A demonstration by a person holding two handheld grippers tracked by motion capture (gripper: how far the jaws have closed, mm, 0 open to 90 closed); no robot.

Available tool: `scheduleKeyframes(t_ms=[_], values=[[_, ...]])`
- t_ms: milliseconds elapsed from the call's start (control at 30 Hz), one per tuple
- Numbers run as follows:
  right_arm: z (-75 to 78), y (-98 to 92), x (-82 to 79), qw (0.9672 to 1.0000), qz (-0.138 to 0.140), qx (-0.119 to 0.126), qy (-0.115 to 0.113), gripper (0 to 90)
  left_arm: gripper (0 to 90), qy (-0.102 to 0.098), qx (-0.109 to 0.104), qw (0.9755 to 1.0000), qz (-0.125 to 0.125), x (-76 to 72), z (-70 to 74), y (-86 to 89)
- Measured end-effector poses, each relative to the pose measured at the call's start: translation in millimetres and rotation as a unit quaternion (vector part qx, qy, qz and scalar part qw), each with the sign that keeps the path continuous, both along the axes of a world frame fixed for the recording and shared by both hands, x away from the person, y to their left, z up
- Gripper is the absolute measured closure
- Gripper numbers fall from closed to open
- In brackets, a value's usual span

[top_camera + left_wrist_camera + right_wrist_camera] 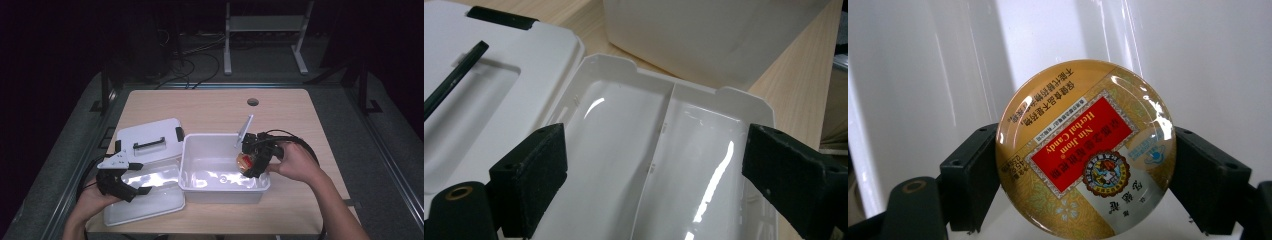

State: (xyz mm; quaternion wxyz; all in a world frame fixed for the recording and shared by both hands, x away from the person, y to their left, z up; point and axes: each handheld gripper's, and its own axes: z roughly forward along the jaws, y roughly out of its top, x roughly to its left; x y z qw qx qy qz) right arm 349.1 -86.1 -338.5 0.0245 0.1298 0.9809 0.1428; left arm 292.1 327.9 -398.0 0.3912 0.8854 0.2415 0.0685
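1. Your right gripper (1083, 165) has its jaws clamped on the round candy tin (1086, 150), one jaw on each side of its rim.
2. The tin hangs inside the white bin (192, 172), at its right wall.
3. Your left gripper (654, 175) has its jaws spread wide, holding nothing, above the shallow white tray (624, 150).
4. The tray lies on the counter (210, 107), beside the lid (145, 132) with the black handle.

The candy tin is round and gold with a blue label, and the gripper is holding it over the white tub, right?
Not quite. The candy tin is round and gold, but its label is red, not blue, as the right gripper view shows. The right gripper does hold it over the white tub.
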Motion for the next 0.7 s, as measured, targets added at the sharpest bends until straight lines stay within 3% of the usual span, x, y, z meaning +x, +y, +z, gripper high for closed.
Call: scheduleKeyframes(t_ms=[467, 700], values=[[-21.9, 7.1, 8.4, 0.9994, -0.009, -0.001, 0.033, 19.7, 10.5, 0.003, 0.0, 1.0, 0.001, 0.7, -1.0, 2.1], [-24.6, 5.1, 10.7, 0.9992, -0.018, 0.003, 0.034, 19.4, 10.4, 0.0, -0.006, 1.0, 0.001, 0.3, 0.0, 3.1]])
